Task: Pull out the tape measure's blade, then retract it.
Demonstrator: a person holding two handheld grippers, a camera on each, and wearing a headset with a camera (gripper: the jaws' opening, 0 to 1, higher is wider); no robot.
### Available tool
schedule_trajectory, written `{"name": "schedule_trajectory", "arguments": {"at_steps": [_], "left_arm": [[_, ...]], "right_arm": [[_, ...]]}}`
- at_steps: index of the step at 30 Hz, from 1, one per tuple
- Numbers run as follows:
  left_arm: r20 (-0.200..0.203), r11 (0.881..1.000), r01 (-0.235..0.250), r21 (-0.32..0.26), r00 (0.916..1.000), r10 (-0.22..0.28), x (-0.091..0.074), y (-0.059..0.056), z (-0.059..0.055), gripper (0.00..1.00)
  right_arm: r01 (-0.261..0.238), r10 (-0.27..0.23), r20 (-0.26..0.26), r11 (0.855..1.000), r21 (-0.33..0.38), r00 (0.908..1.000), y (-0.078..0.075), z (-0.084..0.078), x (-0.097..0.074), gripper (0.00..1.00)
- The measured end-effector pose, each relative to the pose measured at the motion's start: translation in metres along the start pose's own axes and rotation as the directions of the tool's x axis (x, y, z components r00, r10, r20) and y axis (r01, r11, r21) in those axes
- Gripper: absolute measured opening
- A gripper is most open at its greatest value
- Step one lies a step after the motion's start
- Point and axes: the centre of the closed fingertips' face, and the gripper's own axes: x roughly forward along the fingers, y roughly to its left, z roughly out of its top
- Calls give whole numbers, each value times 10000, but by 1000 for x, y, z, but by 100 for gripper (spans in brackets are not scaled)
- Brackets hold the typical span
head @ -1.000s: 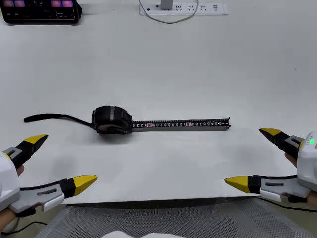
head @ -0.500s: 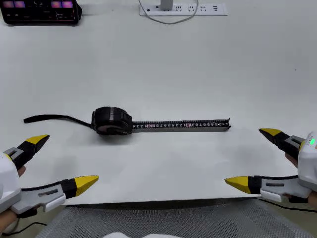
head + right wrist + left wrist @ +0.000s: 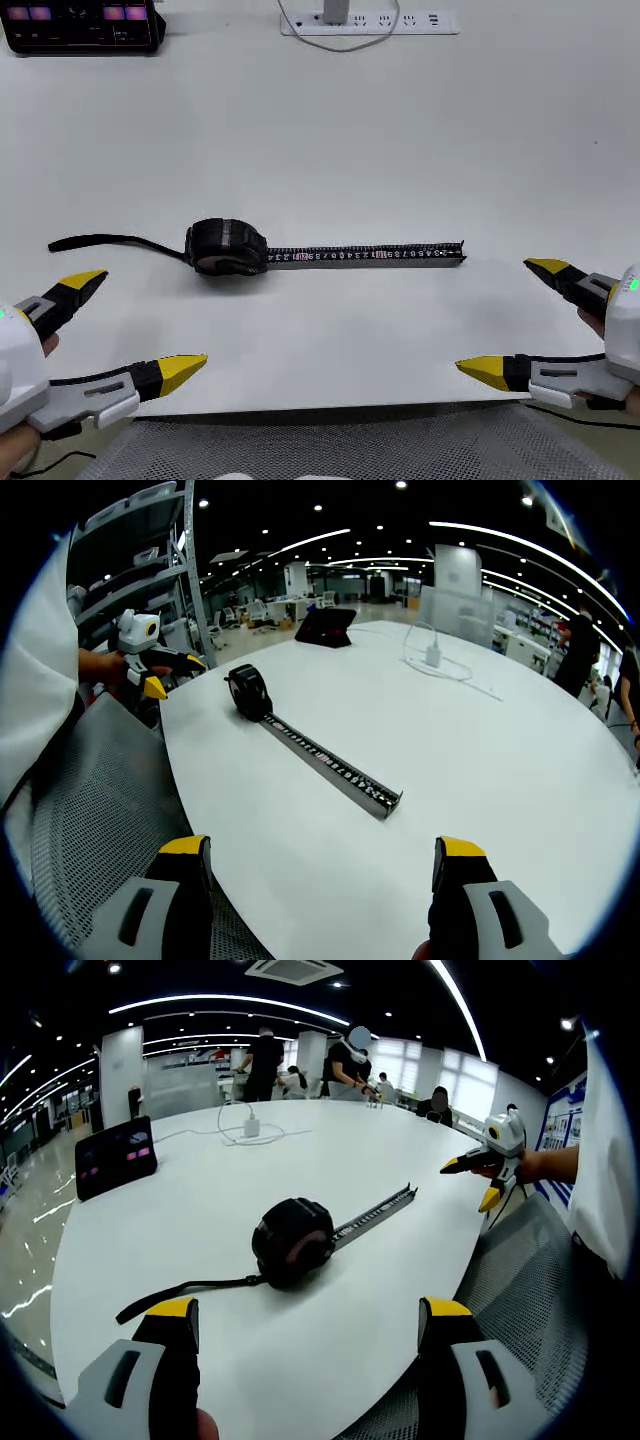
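A black tape measure (image 3: 226, 246) lies on the white table (image 3: 330, 140), its blade (image 3: 365, 254) drawn out to the right and its black strap (image 3: 100, 241) trailing left. My left gripper (image 3: 130, 326) hovers open at the near left edge, well short of the case (image 3: 293, 1241). At the near right, my right gripper (image 3: 510, 318) is open too, a little in front of the blade's end hook (image 3: 388, 802). The blade (image 3: 325, 763) runs from the case (image 3: 249, 692) toward the right gripper view. Nothing is between either pair of jaws.
A power strip (image 3: 370, 18) with a white cable lies at the far edge, and a dark device with a lit screen (image 3: 80, 24) sits at the far left. Grey mesh (image 3: 330, 445) shows below the table's near edge. Several people stand far behind the table (image 3: 300, 1060).
The tape measure and blade have not moved. My left gripper has drifted slightly right; the right gripper stays in place.
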Motion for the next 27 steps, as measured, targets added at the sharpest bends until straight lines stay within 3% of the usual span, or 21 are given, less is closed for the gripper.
{"name": "schedule_trajectory", "arguments": {"at_steps": [7,13,27], "left_arm": [[92,9997,-230,42,9997,230,6,-1,4,89],[5,9999,-121,56,9999,121,9,-4,3,89],[17,9999,170,-18,9999,-170,31,-10,13,90]], "right_arm": [[25,-25,16,10000,36,10000,-2,-1,0,91],[50,-50,54,10000,0,10000,-3,2,-1,91],[33,-33,74,10000,14,10000,-4,2,1,93]]}}
